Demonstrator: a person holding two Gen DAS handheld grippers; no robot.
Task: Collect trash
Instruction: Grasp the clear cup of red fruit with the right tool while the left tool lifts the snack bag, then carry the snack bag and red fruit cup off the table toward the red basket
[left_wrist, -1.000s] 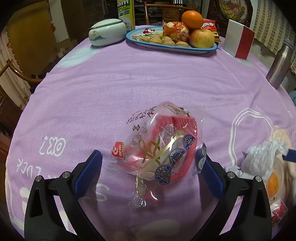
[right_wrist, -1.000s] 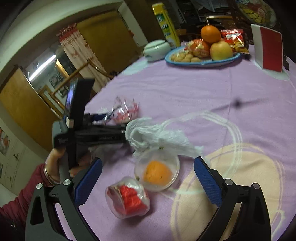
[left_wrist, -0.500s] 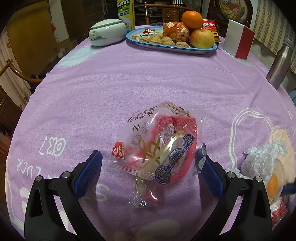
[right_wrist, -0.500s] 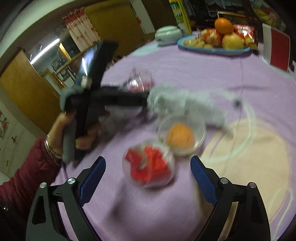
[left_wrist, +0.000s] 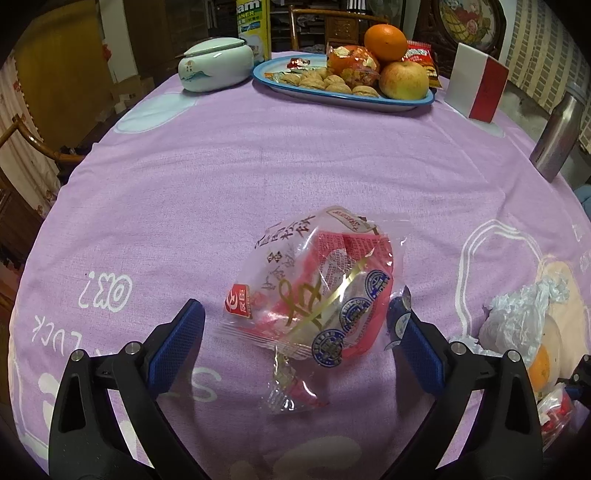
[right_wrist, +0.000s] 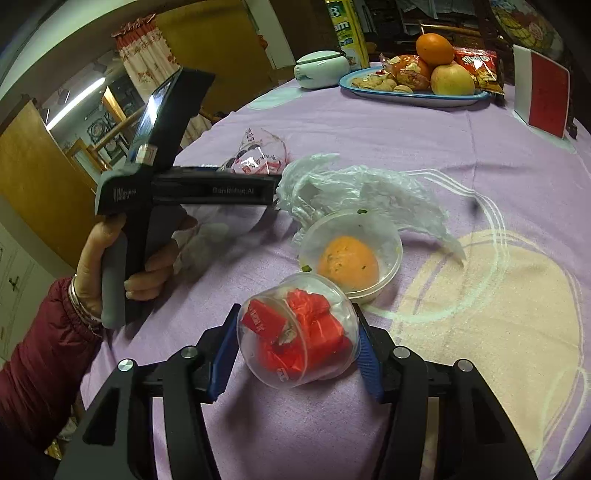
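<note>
The right gripper (right_wrist: 297, 350) is closing its jaws on a clear cup of red wrappers (right_wrist: 299, 338), which may buckle or squirt out. The left gripper (left_wrist: 295, 347), jaws released, straddles a slippery snack wrapper (left_wrist: 317, 302) that could slide. The purple-clothed surface (left_wrist: 295, 166) carries a fruit tray (left_wrist: 343, 96) in a dim, cluttered room.

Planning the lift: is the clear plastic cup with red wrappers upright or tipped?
Tipped: the clear plastic cup lies sideways, mouth facing the camera.

Dim warm indoor light, sharp focus, strong fisheye bending with dark vignetted corners, glare on the clear wrapper (left_wrist: 317, 295).
</note>
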